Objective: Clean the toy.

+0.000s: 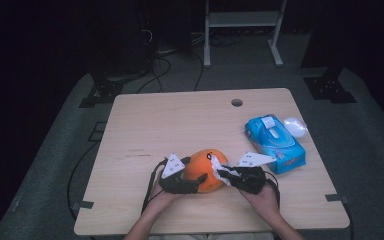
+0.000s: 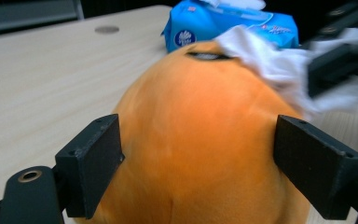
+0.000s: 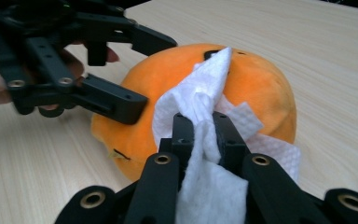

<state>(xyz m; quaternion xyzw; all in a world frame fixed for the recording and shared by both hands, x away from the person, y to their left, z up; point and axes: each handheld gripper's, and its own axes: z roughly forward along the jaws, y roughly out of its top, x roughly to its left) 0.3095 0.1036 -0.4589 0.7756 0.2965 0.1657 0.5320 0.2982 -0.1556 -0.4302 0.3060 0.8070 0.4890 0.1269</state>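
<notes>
The orange plush toy [image 1: 206, 170] sits near the front of the tabletop [image 1: 180, 120], and the left gripper [image 1: 190, 183] hugs it with its jaws wide on both sides. The right gripper [image 3: 201, 135] is clamped tight on a white wipe [image 3: 200, 107] and presses it on the toy's top. The wiping looks underway, with most of the toy left to clean.

left gripper [image 1: 192, 181] fingers [image 2: 93, 163] spread wide; right gripper [image 1: 225, 176] fingers [image 3: 182, 135] pinched together, hands near each other.
</notes>
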